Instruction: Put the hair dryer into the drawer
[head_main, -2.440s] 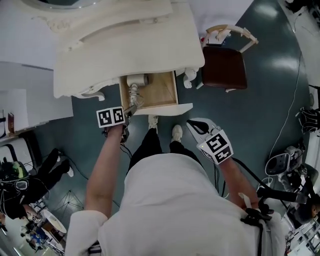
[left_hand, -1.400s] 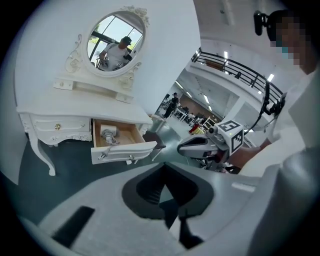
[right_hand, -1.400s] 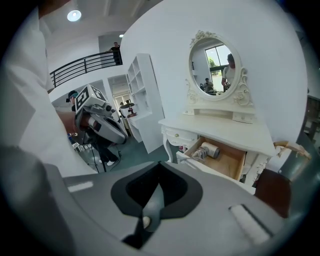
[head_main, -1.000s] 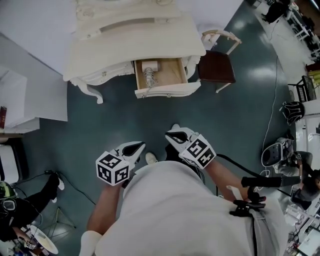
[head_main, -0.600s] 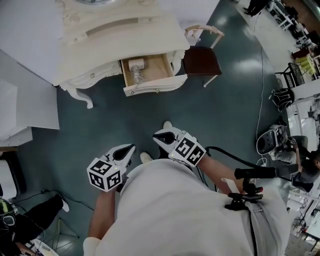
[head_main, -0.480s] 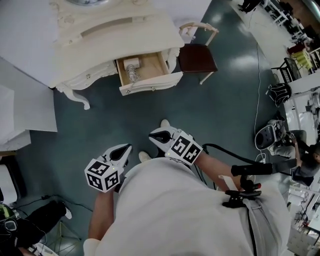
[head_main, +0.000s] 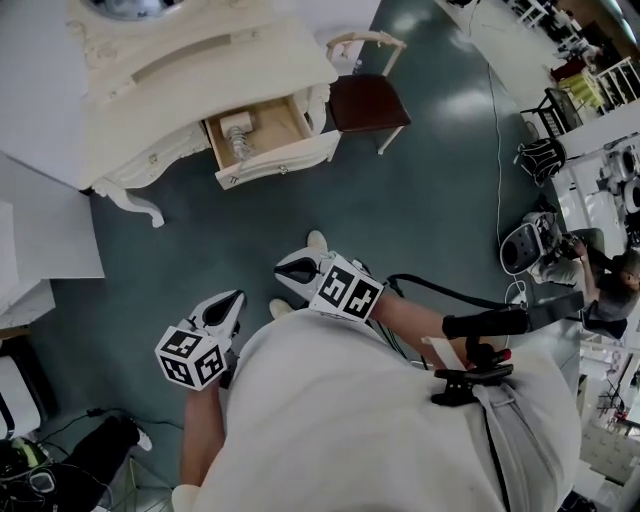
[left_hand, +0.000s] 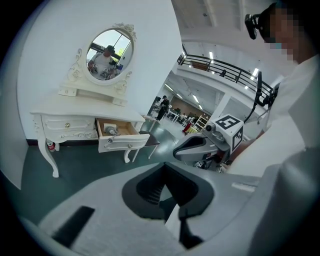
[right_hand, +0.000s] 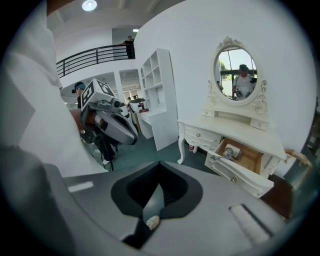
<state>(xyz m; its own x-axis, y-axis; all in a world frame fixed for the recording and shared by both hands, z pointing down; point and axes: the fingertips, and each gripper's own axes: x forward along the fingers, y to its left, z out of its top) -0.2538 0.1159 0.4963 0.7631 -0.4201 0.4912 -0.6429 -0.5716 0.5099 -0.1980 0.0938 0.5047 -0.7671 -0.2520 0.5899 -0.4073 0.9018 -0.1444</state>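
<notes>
The hair dryer lies in the open wooden drawer of the white dressing table, far from both grippers. It also shows as the hair dryer in the left gripper view and the hair dryer in the right gripper view. My left gripper is held close to the person's body, shut and empty. My right gripper is beside it, also shut with nothing between its jaws. Both point over the dark green floor toward the table.
A dark-seated chair stands right of the drawer. An oval mirror tops the table. A white shelf unit stands left of the table. Cables and equipment lie at the right. The person's shoes are just ahead of the grippers.
The person has stepped back from the dressing table, which has slid up and left in the head view. Both grippers stayed shut and empty near the body.
</notes>
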